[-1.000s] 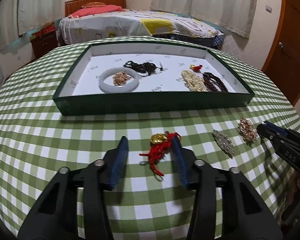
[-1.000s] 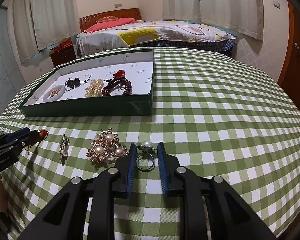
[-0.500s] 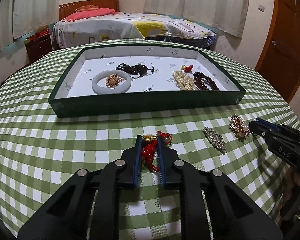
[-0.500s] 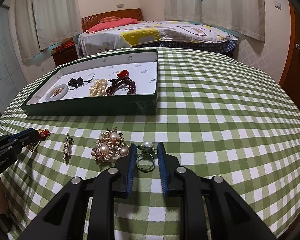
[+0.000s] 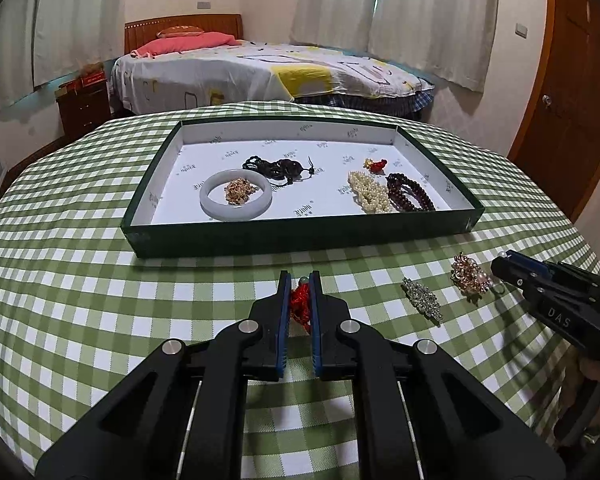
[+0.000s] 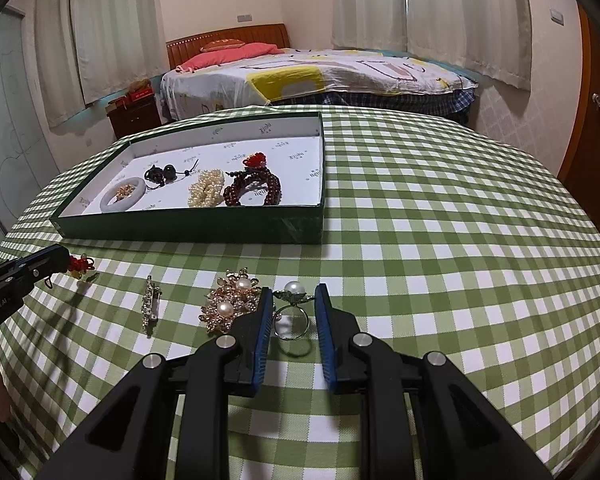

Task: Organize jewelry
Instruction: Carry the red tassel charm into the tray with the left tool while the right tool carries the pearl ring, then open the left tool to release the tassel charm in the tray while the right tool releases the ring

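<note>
Left tongs (image 5: 300, 280) clamped on red knotted charm (image 5: 300, 304), just above checked counter (image 5: 100, 300). Right tongs (image 6: 292, 294) closed on pearl ring (image 6: 291, 312), beside gold brooch (image 6: 230, 304). Green tray (image 5: 300, 236) just ahead of both.

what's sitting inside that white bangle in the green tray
A small gold-coloured ornament lies inside the white bangle, on the tray's white lining. What kind of piece it is cannot be told; nothing covers it.

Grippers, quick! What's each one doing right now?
Left gripper: shut on the red knotted charm.
Right gripper: shut on the pearl ring.
</note>
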Tool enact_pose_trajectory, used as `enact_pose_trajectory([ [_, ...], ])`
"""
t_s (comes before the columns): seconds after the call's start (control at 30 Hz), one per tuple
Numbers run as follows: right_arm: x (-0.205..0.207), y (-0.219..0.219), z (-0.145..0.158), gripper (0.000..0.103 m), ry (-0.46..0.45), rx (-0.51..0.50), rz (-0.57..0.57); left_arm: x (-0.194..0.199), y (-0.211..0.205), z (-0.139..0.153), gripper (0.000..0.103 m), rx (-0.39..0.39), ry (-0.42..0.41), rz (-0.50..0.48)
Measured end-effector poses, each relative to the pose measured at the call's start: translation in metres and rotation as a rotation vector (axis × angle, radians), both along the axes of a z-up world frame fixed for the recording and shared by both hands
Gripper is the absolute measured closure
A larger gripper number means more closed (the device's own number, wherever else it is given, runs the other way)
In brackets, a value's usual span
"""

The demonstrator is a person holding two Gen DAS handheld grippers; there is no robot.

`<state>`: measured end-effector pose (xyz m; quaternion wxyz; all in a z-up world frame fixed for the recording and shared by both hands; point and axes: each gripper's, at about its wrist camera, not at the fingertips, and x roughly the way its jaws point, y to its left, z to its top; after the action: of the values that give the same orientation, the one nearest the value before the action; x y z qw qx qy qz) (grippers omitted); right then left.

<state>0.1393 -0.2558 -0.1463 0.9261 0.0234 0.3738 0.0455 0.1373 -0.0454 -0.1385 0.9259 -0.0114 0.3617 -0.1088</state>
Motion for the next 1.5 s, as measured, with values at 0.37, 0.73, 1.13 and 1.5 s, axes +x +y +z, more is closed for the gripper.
enact_pose_trajectory([
  [0.37,0.001,-0.001,0.007,0.081,-0.016,0.020,0.002,0.000,0.004,0.015,0.094,-0.006,-0.039,0.009],
  [0.73,0.027,0.014,0.047,0.081,-0.099,0.045,0.045,0.026,0.010,0.051,0.094,-0.037,-0.114,0.022],
  [1.13,0.099,0.061,0.080,0.081,-0.194,0.030,0.140,0.100,0.025,0.066,0.094,-0.019,-0.150,0.066],
  [1.5,0.173,0.086,0.043,0.081,-0.070,0.030,0.176,0.174,0.042,0.032,0.094,-0.001,-0.045,0.113],
])
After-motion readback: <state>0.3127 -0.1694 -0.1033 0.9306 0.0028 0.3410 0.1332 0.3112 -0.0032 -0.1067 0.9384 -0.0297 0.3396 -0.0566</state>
